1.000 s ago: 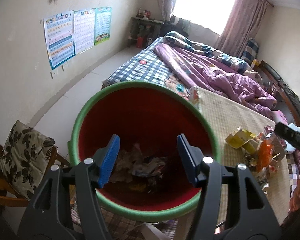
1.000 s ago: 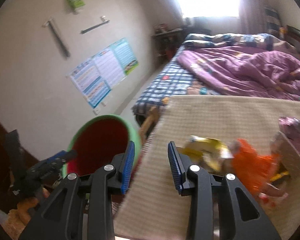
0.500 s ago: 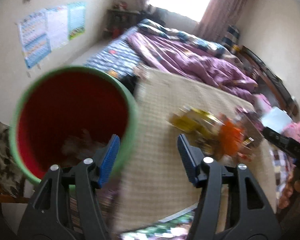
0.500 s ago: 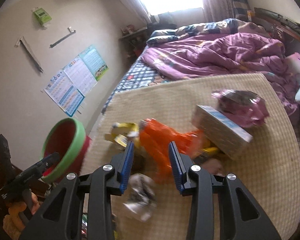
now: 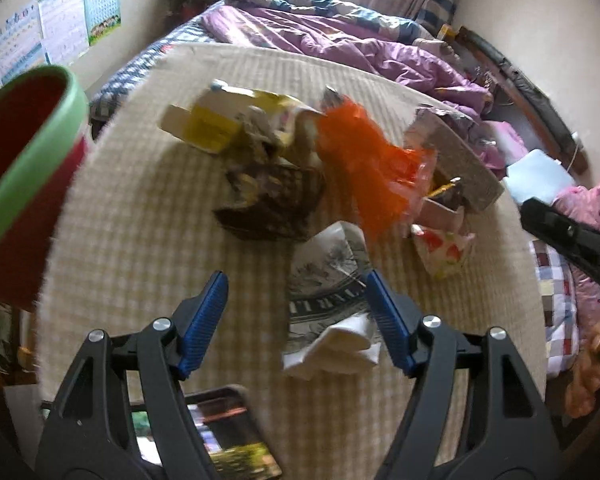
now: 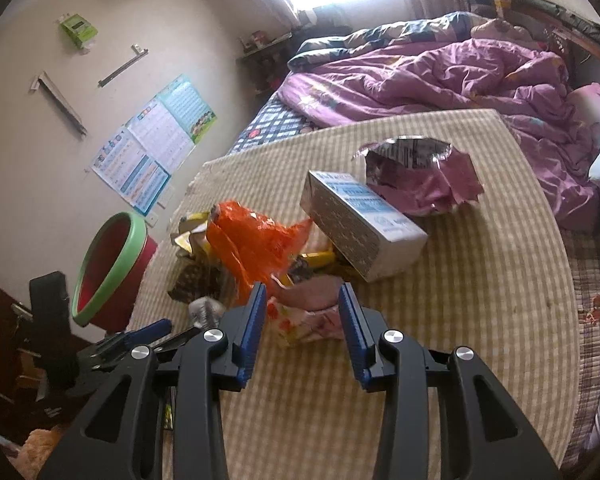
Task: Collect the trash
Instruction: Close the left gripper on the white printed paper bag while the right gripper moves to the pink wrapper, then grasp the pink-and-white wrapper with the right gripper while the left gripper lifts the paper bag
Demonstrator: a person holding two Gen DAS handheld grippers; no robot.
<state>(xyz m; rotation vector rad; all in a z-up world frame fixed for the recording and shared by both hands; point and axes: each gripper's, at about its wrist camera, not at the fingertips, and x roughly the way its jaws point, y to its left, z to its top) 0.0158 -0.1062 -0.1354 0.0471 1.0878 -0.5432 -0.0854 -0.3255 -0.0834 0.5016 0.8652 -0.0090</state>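
I have the L gripper [image 5: 296, 292] wide open, nothing held; a grey printed wrapper w/ white paper [image 5: 330, 304] lies on the checked mat [image 5: 140, 216] between the blue pads [image 5: 212, 312], nearer the R pad, contact not confirmable (blur). Rest of the trash pile sits at 12 o'clock from the L gripper: dark crumpled wrapper [image 5: 268, 200], yellow carton [image 5: 216, 120] beyond it, orange plastic bag [image 5: 364, 156] at 1 o'clock. Red bin w/ green rim [image 5: 24, 160] is at 10 o'clock in L wrist view, off the mat edge. A phone [image 5: 220, 432] lies at 6 o'clock below the L gripper. R gripper [image 6: 302, 320] also open, moderately, empty; a pink floral carton [image 6: 308, 312] sits between its fingertips, contact unclear. In R wrist view, a white box [image 6: 364, 220] lies at 12 o'clock, a purple foil bag [image 6: 424, 176] at 1 o'clock behind it, bin at 9 o'clock.
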